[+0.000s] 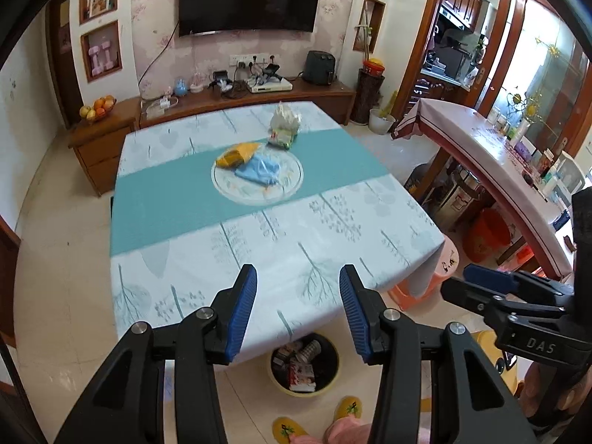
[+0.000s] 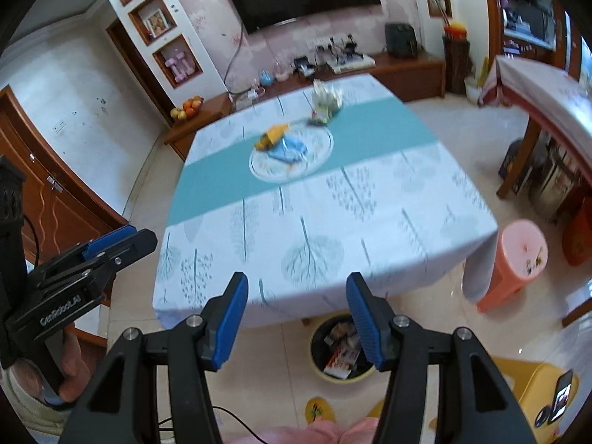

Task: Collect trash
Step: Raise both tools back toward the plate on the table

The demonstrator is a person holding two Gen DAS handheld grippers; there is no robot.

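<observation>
- Hovering above the near table edge, the left gripper (image 1: 298, 277) and right gripper (image 2: 297, 285) are standing spread, gripping nothing.
- Crumpled yellow wrapper (image 1: 236, 154) and blue plastic bag (image 1: 260, 170), seemingly trash, are lying on the round glass plate (image 1: 288, 190); the round bin (image 1: 304, 364) is sitting below.

Two black plastic two-finger grippers with ribbed blue pads: the left gripper (image 1: 298, 277) has silver pivot screws; the right gripper (image 2: 296, 285) likewise. White lettering marks their sides. The person wears yellow embroidered slippers (image 1: 349, 409) and pink trousers (image 2: 333, 431).
</observation>
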